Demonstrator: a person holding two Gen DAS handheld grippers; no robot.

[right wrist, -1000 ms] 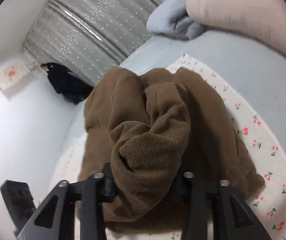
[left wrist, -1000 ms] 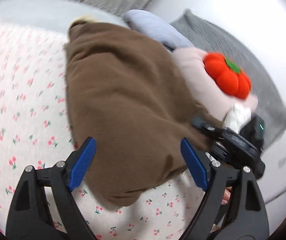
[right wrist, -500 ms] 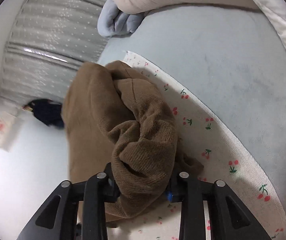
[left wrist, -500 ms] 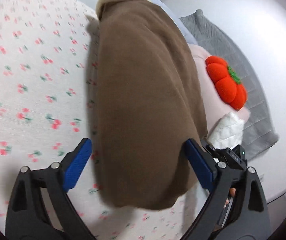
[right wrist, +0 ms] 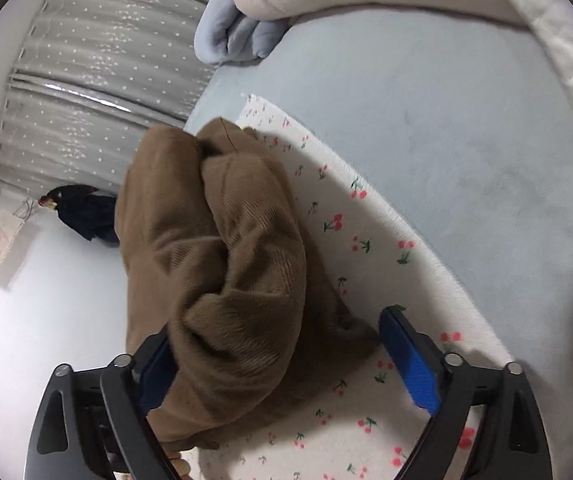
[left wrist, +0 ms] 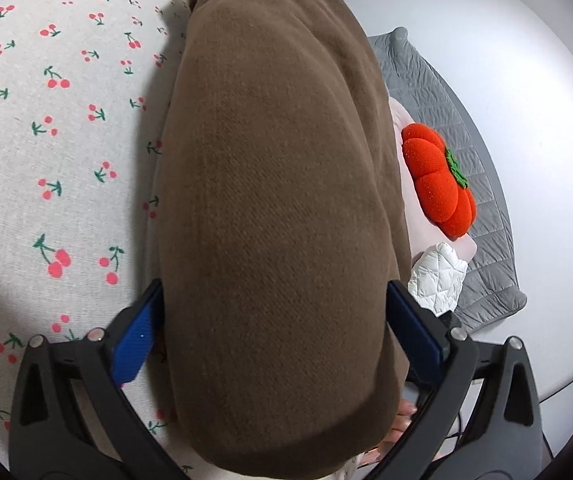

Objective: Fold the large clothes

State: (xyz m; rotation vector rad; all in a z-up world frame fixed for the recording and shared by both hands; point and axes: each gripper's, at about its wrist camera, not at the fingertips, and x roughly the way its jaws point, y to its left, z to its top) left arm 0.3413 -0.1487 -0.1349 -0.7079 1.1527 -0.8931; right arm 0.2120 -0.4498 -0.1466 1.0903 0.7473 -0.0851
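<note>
Right gripper [right wrist: 286, 356] wide apart — brown garment [right wrist: 222, 264] bunched on cherry-print cloth [right wrist: 366, 408].

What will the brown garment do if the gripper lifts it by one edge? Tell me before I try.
The brown garment will probably droop and unfold: it lies in soft, bunched folds with no stiffness. It looks thick, with a ribbed weave, so it is likely heavyish for cloth and may sag from the right gripper. Its nappy surface suggests that it should not slip easily on the cherry-print sheet.
</note>
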